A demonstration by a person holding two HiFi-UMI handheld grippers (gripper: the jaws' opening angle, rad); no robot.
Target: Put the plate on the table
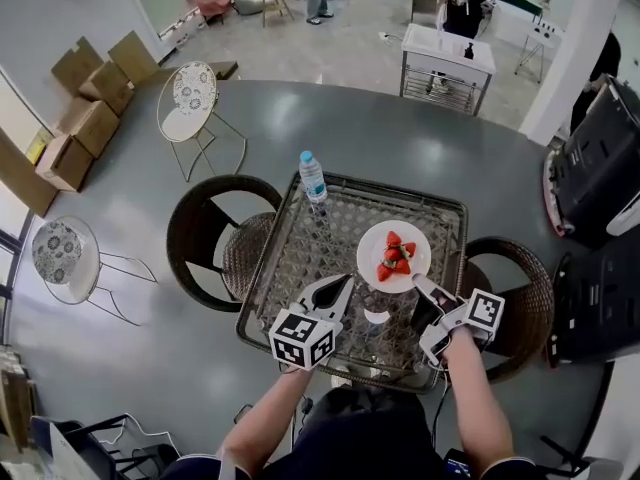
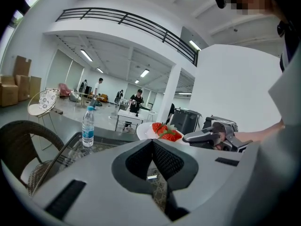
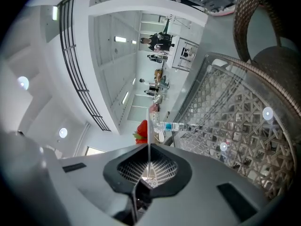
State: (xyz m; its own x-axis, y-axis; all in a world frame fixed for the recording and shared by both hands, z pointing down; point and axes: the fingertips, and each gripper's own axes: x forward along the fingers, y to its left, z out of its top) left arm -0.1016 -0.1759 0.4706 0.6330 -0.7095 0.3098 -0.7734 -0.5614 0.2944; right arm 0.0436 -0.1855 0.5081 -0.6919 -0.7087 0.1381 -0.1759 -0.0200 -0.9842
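A white plate [image 1: 376, 241] carrying cut strawberries [image 1: 396, 256] hangs over the right half of the glass-topped wicker table [image 1: 297, 260]. My right gripper [image 1: 421, 287] is shut on the plate's near rim. In the right gripper view the plate [image 3: 149, 162] shows edge-on as a thin line between the jaws, with a strawberry [image 3: 142, 131] beyond. My left gripper [image 1: 342, 284] hovers over the table's front, left of the plate, shut and holding nothing. The left gripper view shows its own closed jaws [image 2: 151, 143], the plate [image 2: 146, 131] and the right gripper [image 2: 212, 137].
A water bottle [image 1: 313, 178] stands at the table's far edge, also seen as the bottle [image 2: 88, 126]. Dark wicker chairs flank the table at left [image 1: 205, 238] and right [image 1: 522, 303]. Two white metal chairs [image 1: 190, 103] stand on the floor farther left.
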